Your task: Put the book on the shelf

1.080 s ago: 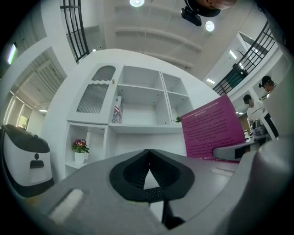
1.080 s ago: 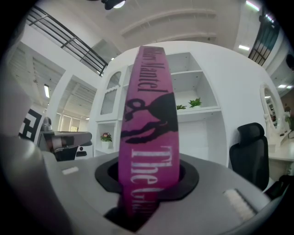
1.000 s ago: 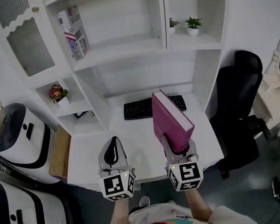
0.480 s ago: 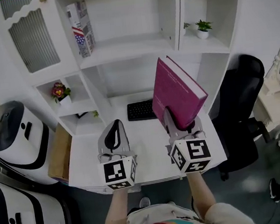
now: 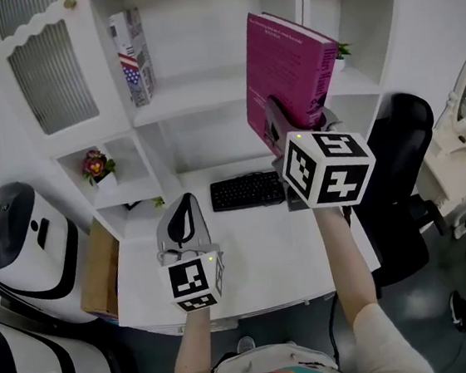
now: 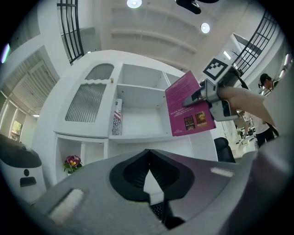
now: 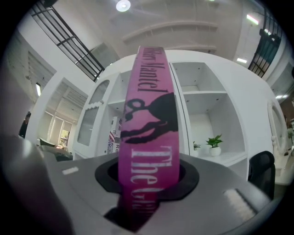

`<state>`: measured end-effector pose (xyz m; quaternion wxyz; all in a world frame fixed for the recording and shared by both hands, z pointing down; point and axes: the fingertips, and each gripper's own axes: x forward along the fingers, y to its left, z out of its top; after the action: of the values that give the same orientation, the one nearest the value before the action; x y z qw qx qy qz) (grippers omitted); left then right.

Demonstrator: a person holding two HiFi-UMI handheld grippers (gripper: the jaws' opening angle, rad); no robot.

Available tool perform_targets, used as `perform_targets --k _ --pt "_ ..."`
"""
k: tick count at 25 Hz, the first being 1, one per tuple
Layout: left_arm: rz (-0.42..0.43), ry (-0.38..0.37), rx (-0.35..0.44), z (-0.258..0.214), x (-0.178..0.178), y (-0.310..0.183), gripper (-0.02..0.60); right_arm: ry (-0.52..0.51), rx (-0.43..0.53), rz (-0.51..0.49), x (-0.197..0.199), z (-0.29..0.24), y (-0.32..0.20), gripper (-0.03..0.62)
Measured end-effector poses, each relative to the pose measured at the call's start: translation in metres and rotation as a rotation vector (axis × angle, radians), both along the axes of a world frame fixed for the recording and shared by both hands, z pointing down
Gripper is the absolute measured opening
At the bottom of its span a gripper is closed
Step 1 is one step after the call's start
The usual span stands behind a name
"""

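A thick magenta book (image 5: 287, 71) stands upright in my right gripper (image 5: 286, 125), which is shut on its lower end and holds it high in front of the white shelf unit (image 5: 198, 98). Its spine (image 7: 149, 137) fills the middle of the right gripper view, with the open shelf compartments behind. From the left gripper view the book (image 6: 188, 110) hangs before the middle compartment. My left gripper (image 5: 183, 221) hovers low over the white desk (image 5: 248, 247), its jaws together with nothing between them (image 6: 148, 176).
A book with a flag pattern (image 5: 133, 55) leans at the left of the middle shelf. A small potted plant (image 7: 214, 144) stands in the right compartment. A black keyboard (image 5: 246, 191) lies on the desk. A flower pot (image 5: 95, 168) sits lower left, a black chair (image 5: 398, 171) at right.
My right gripper has lifted the book from just above the desk up to the level of the middle shelf. The left gripper has stayed low over the desk.
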<state>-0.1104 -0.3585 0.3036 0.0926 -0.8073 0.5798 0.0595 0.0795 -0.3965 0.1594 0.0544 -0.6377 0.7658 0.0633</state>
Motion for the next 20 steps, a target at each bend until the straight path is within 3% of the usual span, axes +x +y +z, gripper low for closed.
perform_targets --k 7,12,20 --pt "0.01 0.029 0.0 0.0 0.0 -0.01 -0.002 -0.026 -0.067 0.038 0.014 -0.044 -0.065 0.146" --pt "0.005 0.041 0.01 -0.004 -0.007 -0.013 -0.002 -0.025 -0.144 0.063 0.018 -0.044 -0.103 0.146" --pt "-0.008 0.038 -0.013 0.004 -0.017 -0.021 -0.002 0.01 -0.16 0.093 0.008 -0.038 -0.134 0.145"
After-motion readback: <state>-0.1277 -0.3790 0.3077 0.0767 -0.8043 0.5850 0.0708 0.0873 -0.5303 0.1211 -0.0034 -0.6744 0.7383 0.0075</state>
